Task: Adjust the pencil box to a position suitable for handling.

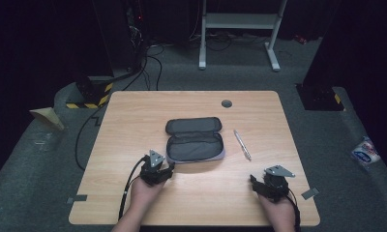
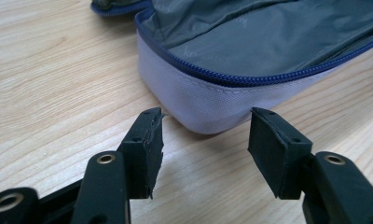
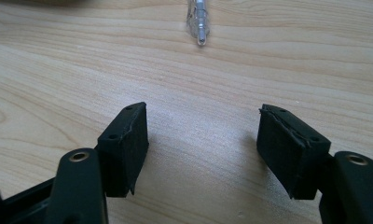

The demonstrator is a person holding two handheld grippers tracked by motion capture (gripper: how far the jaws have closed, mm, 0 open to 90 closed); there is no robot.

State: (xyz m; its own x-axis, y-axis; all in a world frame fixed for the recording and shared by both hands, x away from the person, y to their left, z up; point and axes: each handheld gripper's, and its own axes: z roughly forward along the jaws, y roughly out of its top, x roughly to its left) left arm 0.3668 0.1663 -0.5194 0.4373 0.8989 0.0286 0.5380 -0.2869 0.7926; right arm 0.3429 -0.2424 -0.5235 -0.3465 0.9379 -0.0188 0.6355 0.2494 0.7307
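Left gripper [image 2: 205, 128]: jaws spread wide, nothing between them; the near corner of the pencil case [image 2: 268, 51] sits just ahead of the gap, and I cannot tell if either pad touches it.
Left gripper on the table: in the high view it [image 1: 170, 166] sits at about 7 o'clock from the case, close against its near left corner, held in the person's left hand [image 1: 145, 193].
Right gripper [image 3: 203, 123]: jaws wide apart, holding nothing, bare wood between the pads.
Right gripper on the table: in the high view it [image 1: 253, 180] is at about 5 o'clock from the table's middle, in the right hand [image 1: 278, 209], well apart from the case.
Pencil case [image 1: 195, 139]: lies unzipped near the middle of the table [image 1: 133, 121], lid flap folded back toward 12 o'clock, grey lining inside, pale outer wall, blue zip.
Pen [image 1: 242, 144]: lies just to the case's 3 o'clock side, apart from it; its tip [image 3: 199, 28] shows at 12 o'clock ahead of the right gripper.
Writing: faint woven lettering on the case lining, too blurred to read.
Round grey cap [image 1: 226, 103]: set in the table toward 12 o'clock, beyond the case.
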